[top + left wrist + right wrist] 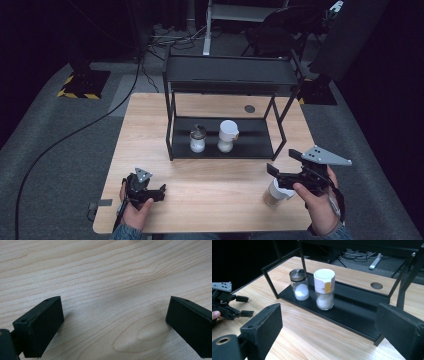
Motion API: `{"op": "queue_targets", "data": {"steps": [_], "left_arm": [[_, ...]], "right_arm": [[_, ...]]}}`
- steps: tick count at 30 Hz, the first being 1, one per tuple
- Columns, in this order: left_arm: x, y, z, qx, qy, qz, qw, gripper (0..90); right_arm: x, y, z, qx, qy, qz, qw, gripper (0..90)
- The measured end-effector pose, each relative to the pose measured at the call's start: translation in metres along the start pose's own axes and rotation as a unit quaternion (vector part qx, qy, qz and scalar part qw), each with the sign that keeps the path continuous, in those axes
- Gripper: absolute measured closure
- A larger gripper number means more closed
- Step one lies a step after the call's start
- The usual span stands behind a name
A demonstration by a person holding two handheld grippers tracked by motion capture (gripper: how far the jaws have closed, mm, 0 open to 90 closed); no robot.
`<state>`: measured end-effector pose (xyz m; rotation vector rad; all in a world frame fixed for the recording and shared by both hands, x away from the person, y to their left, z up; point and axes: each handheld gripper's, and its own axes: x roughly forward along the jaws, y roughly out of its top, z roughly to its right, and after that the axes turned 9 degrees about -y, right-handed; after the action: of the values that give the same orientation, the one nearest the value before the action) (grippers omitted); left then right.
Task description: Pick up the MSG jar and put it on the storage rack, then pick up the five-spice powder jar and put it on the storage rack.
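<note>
On the tabletop [210,180], by my right jaws [283,162]:
Jar [275,194]: upright, axis vertical.
Writing: none legible.
Right jaws: wide, empty.
Left jaws [161,192]: wide, empty.

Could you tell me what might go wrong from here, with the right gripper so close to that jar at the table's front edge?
1. The jar stands near the table's front edge beside the open right gripper; a nudge might tip it or push it off.
2. The shelf's two shakers, the steel-capped one and the white-capped one, stand close together, so reaching for one could knock the other.
</note>
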<state>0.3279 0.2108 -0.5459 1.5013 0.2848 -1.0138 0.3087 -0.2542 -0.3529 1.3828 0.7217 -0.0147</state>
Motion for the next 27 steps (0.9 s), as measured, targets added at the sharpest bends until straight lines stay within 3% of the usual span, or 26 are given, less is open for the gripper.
{"op": "queue_targets", "data": {"steps": [27], "left_arm": [[0.000,0.000,0.000,-0.001,0.001,0.000,1.0000,1.2]], "right_arm": [[0.001,-0.044,0.014,0.015,-0.012,-0.013,0.9997,6.4]]}}
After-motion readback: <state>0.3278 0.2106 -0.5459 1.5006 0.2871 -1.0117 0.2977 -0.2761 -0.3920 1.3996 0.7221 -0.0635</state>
